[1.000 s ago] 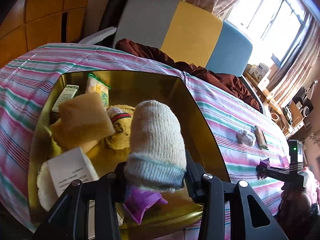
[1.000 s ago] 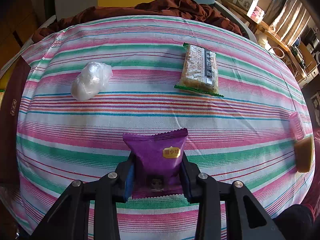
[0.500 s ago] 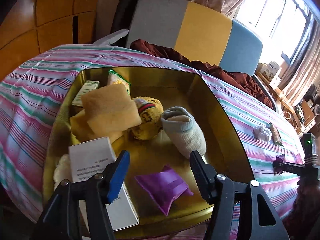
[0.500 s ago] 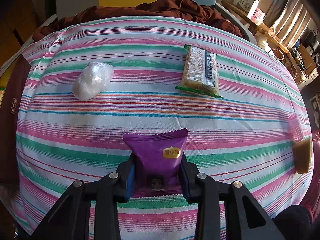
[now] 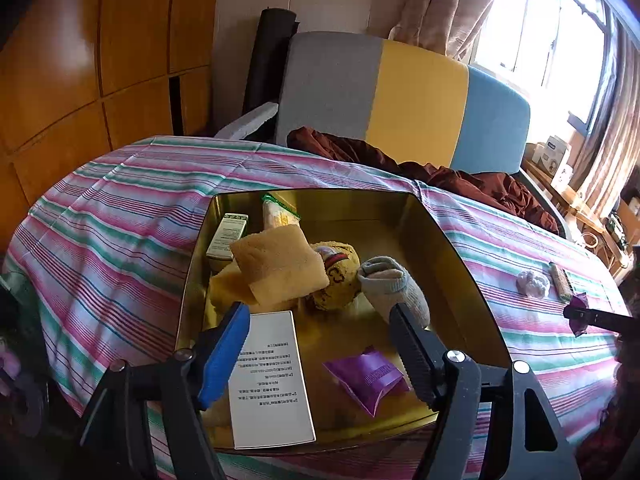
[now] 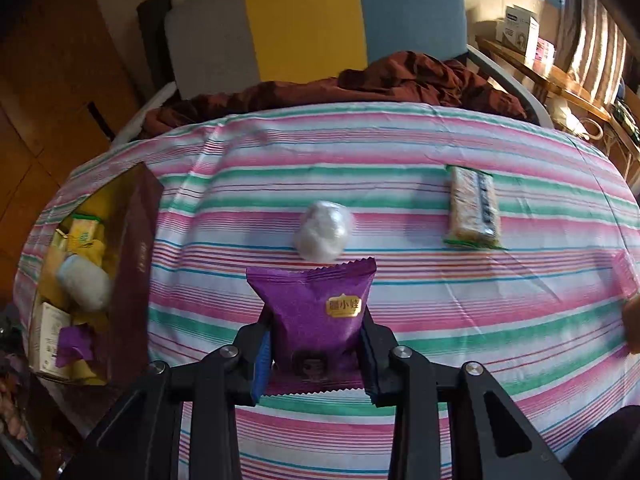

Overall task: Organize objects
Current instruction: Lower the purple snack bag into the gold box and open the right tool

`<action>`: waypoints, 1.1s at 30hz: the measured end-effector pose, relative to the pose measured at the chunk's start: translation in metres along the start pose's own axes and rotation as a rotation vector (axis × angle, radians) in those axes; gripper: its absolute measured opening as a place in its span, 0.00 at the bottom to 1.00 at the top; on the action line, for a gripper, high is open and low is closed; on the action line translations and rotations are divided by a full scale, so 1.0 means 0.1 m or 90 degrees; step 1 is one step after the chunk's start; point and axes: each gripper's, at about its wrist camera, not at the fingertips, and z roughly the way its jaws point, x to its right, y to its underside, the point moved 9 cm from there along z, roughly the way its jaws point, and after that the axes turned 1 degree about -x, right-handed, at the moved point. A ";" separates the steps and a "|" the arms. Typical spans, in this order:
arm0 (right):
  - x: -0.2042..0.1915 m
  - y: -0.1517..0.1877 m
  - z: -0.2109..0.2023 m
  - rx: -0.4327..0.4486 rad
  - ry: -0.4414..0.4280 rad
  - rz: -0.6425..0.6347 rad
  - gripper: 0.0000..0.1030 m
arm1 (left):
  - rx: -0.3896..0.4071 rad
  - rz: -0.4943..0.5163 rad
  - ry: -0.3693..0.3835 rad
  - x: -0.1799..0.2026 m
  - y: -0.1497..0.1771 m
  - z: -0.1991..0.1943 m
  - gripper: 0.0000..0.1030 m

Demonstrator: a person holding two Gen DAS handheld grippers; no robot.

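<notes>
Striped cloth (image 6: 400, 320) — purple packet (image 6: 316, 312) upright.

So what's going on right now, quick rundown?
Left gripper open, empty, over the gold box. Right gripper shut on purple snack packet, above the striped cloth. Nothing in the way.

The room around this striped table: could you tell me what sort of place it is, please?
Most likely a home living room. A grey, yellow and blue sofa stands behind the table with its striped tablecloth, curtains hang by a sunny window, and wooden cabinets line the wall.
</notes>
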 end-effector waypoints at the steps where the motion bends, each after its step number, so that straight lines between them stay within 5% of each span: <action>1: -0.18 -0.05 -0.02 0.008 -0.015 -0.019 0.34 | 0.001 0.001 0.000 -0.01 0.00 -0.01 0.71; 7: -1.13 -0.29 0.03 0.022 -0.081 -0.110 0.34 | -0.004 -0.012 -0.003 -0.09 0.05 -0.04 0.71; 15: -1.81 -0.43 0.40 -0.010 -0.116 -0.158 0.34 | -0.010 -0.025 -0.009 -0.19 0.12 -0.04 0.72; 22: -2.00 -0.57 0.78 -0.043 -0.121 -0.134 0.37 | -0.017 -0.037 -0.016 -0.29 0.16 -0.01 0.72; 25: -2.03 -0.61 0.86 -0.059 -0.139 -0.107 0.49 | -0.022 -0.040 -0.022 -0.34 0.17 0.01 0.73; 33: -1.95 -0.60 0.64 -0.031 -0.148 -0.094 0.49 | -0.024 -0.046 -0.036 -0.39 0.18 0.01 0.74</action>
